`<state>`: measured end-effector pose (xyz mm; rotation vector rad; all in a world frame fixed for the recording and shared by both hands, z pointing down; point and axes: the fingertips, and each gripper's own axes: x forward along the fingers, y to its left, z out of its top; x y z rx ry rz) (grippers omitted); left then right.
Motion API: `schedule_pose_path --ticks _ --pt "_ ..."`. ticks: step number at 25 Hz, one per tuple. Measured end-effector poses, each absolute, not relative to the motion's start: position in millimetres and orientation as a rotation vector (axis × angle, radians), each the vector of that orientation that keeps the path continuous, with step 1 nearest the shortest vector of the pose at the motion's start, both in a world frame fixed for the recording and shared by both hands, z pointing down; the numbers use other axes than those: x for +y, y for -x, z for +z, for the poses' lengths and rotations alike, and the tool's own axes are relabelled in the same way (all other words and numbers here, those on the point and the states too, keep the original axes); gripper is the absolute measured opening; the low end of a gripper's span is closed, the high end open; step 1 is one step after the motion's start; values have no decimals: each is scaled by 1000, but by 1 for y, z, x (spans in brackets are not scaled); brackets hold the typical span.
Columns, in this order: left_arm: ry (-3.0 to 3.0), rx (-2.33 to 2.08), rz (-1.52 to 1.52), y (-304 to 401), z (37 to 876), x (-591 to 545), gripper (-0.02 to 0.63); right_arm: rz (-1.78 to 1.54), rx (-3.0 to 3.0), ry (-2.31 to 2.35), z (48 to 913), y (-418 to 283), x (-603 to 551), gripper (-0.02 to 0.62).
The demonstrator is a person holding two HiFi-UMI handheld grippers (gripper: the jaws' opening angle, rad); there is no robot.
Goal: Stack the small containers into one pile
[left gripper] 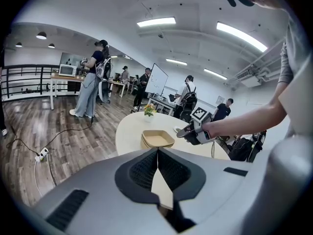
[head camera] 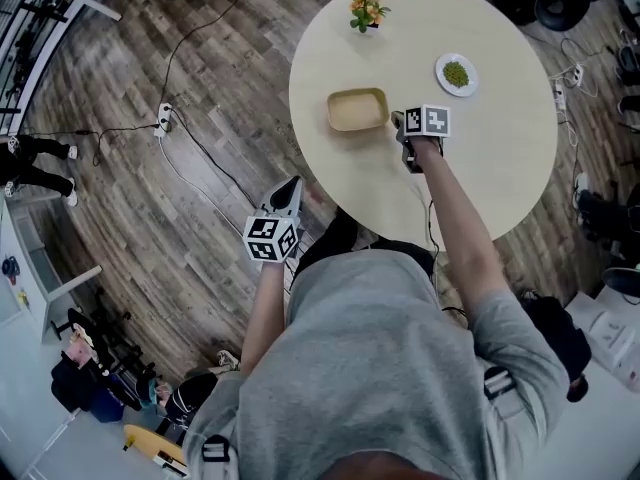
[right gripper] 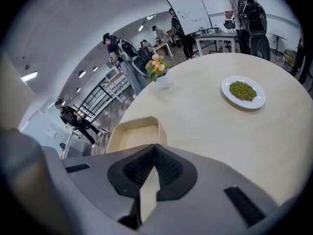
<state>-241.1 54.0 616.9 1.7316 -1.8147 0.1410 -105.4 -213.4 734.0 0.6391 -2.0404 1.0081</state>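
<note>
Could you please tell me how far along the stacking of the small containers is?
Done: the tan containers appear nested together on the table; no loose container shows. In hand: nothing; the right gripper, beside them, and the left gripper, off the table's edge, are both shut and empty. Left: likely nothing but checking that they sit square.

The desk (head camera: 490,168) bears one tan stack of containers (head camera: 357,109), its count unclear, one plate of greens (head camera: 456,74) and one flower vase (head camera: 368,14).

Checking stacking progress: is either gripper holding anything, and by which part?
Nothing is held: left gripper and right gripper are both shut and empty.
</note>
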Motion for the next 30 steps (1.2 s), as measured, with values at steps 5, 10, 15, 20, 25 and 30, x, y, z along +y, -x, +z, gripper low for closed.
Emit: schedule_pose_path --ticks 5,10,15,20,25,30 --pt "-1783 -1782 149 232 614 41 20 869 -2148 -590 722 85 -188 8" --pt "-1830 -1745 160 224 611 33 20 852 -2202 -499 712 53 -139 7" --pt "-1872 -1705 170 217 604 21 20 768 -2270 -477 693 27 -119 6" --pt "-1931 -1643 193 203 600 10 20 570 -2390 -466 663 19 -105 6" --pt "-1985 -1586 213 189 597 -2 20 451 -2456 -494 638 15 -98 6" --pt "-2037 -1529 236 176 596 -16 20 415 -2476 -550 624 3 -98 5"
